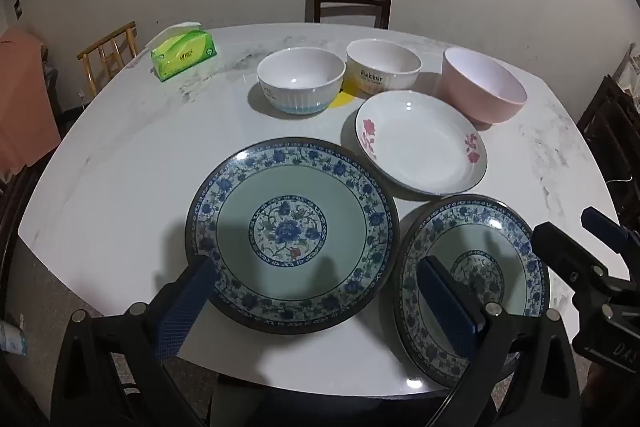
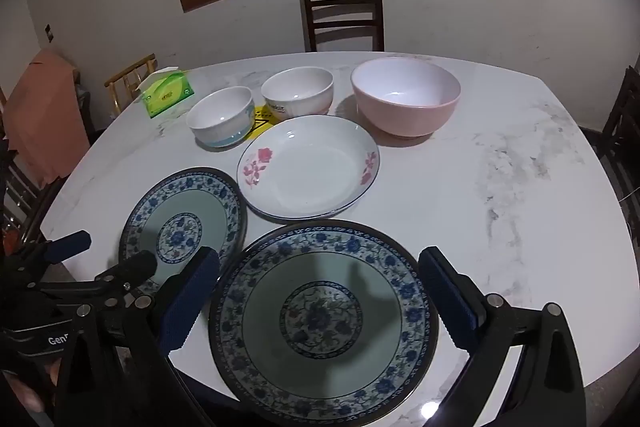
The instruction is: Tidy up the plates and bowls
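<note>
My left tongs (image 1: pixel 316 291) were spread wide, nothing between the blue pads, pitched down over the near edge of the white marble-look bench (image 1: pixel 120 167). My right tongs (image 2: pixel 320 291) were spread just as wide and empty too.

Key relation: two blue-and-white floral ceramic plates with celadon centres lay side by side at the near edge. The left blue floral plate (image 1: pixel 292 235) sat dead ahead of my left tongs, lower centre of the left wrist view, its near rim just by the left pad. The right blue floral plate (image 2: pixel 324 319) sat dead ahead of my right tongs, lower centre of the right wrist view, framed between both pads but not touched. Each hand was nearer its own plate. The plates are round, so no long axis; I'd judge a rim pinch from the near side the only way in.

Behind them, close to both rims, lay a white shallow ceramic plate with pink flowers (image 2: pixel 308 169); touching or not, cannot tell. Further back, a row of three bowls: a white ribbed bowl with a blue base (image 1: pixel 301 81), a cream bowl with "Rabbit" lettering (image 1: pixel 383 67), and a large pink bowl with a white inside (image 2: pixel 406 101), upright in the right wrist view. All were empty. Nothing stacked yet, so the task looked barely started.

A green tissue pack (image 1: pixel 184 55) sat in the upper left of the bench.
</note>
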A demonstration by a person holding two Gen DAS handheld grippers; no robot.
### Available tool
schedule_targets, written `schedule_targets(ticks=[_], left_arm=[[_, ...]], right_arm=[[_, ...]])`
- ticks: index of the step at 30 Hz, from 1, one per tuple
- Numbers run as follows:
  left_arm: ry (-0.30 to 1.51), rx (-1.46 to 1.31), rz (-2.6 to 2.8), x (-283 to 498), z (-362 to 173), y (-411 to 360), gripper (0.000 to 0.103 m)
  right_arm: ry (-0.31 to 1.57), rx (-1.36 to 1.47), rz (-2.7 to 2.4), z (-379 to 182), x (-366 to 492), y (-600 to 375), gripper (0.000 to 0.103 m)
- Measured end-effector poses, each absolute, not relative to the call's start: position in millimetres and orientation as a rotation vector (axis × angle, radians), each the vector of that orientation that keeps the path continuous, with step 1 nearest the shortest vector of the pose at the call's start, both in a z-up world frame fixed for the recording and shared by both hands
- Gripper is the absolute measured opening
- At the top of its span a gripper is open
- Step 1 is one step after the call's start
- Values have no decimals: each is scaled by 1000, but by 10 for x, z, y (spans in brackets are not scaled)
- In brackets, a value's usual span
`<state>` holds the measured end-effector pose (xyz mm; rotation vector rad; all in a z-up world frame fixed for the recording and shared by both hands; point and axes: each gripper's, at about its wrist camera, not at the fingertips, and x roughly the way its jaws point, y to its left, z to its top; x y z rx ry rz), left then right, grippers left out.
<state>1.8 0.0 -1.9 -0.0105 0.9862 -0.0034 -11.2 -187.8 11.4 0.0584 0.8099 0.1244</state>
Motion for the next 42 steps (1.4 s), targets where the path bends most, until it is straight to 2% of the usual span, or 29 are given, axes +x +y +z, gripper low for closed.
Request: schedule_targets(ticks=[42], left_arm=[[1061, -38, 12, 119, -210, 85, 103]], right_arm=[[868, 61, 149, 0, -34, -1738, 98]])
